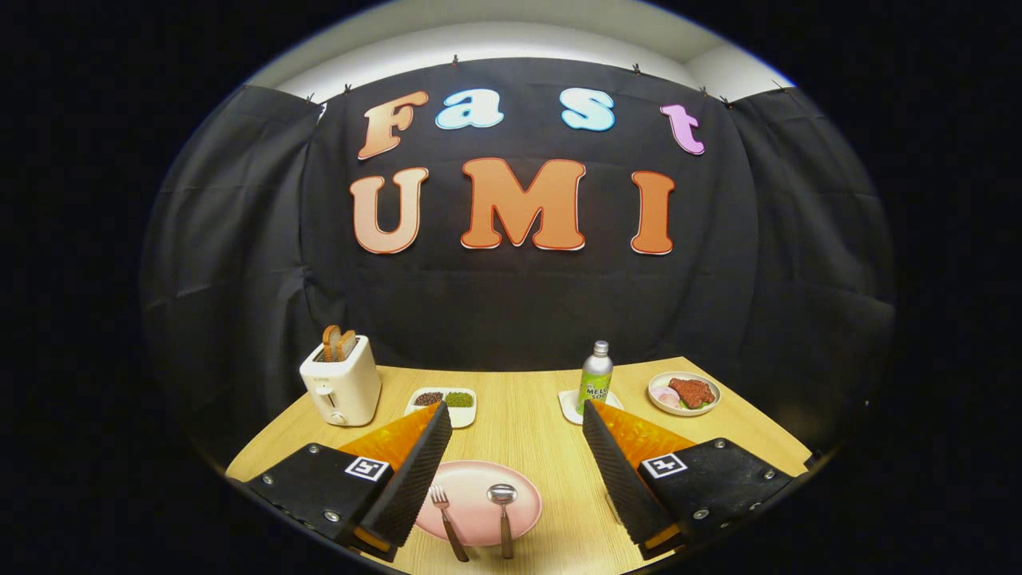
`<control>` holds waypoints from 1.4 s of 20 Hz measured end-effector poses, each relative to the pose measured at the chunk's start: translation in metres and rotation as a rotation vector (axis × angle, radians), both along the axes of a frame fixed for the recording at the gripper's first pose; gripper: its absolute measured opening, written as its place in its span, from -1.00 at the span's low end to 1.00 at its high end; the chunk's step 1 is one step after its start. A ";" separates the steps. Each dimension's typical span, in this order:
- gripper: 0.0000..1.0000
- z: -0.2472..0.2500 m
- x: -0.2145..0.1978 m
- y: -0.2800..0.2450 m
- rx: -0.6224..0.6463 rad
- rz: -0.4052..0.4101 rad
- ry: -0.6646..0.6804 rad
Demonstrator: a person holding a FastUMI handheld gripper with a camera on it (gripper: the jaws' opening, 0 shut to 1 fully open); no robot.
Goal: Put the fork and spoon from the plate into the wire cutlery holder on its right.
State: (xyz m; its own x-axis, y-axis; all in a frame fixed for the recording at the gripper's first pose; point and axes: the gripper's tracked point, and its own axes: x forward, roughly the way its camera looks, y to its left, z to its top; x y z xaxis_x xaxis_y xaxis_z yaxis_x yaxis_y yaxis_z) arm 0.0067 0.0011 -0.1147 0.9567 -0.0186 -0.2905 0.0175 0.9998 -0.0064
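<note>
On the wooden surface (527,415), between my hand-held gripper's (511,435) widely spread fingers, I see the pink plate (471,479), carrying the fork (445,515) and the spoon (504,511) side by side, handles toward me, neither being touched.

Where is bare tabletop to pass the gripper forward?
Bare wood runs up the middle between the open gripper fingers, from the pink plate holding the fork and spoon towards the back, between the white bean dish and green bottle. The white toaster crowds one back corner, the food plate the other.
</note>
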 end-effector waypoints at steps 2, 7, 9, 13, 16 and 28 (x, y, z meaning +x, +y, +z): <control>0.98 -0.008 0.001 0.000 -0.015 0.005 0.009; 0.98 -0.044 -0.001 0.006 -0.042 0.022 0.061; 0.97 -0.065 -0.002 0.009 -0.048 0.029 0.103; 0.95 -0.111 -0.008 0.018 -0.059 0.067 0.211; 0.72 -0.139 -0.015 0.021 -0.081 0.081 0.285; 0.30 -0.217 -0.024 0.028 -0.097 0.125 0.491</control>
State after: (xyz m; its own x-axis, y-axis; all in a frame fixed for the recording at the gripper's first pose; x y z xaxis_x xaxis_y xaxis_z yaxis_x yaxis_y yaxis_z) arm -0.0168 0.0294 -0.3315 0.7045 0.0376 -0.7087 -0.1301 0.9885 -0.0769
